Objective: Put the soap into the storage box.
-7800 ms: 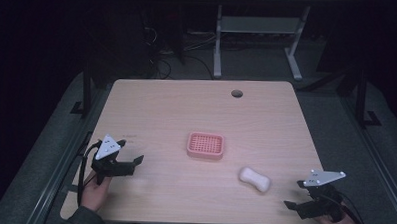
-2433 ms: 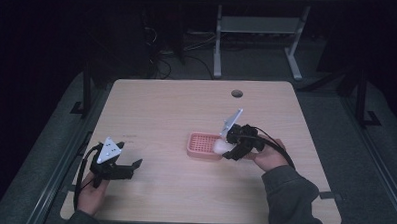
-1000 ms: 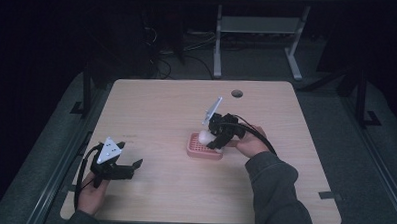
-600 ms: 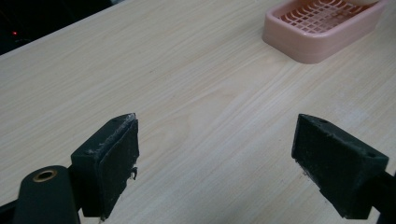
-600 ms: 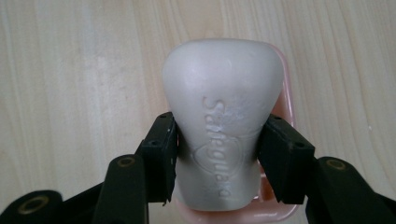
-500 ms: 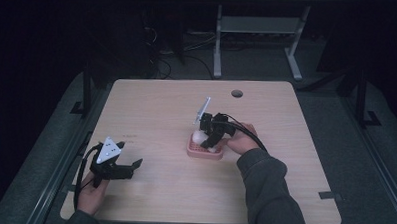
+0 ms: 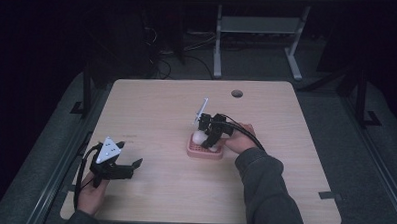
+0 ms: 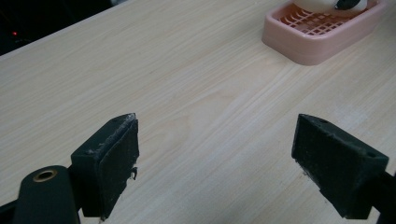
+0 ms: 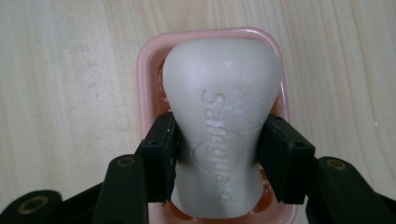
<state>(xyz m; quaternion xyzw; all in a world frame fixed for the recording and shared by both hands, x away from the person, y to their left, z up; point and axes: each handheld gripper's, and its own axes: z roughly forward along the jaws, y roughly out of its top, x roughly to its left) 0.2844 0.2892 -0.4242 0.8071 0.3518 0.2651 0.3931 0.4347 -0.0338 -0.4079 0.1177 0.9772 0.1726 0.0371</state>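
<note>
The right gripper (image 9: pixel 217 158) clamps a white soap (image 9: pixel 219 121) at its waist between its 2 jaws, directly over the pink dish (image 9: pixel 149 84). The left gripper (image 7: pixel 115 168) rests wide apart, near the table's (image 7: pixel 161 105) front-left corner.

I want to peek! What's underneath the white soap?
The pink soap dish sits under the soap, which the right gripper holds between its jaws. The soap covers most of the dish's grid floor.
</note>
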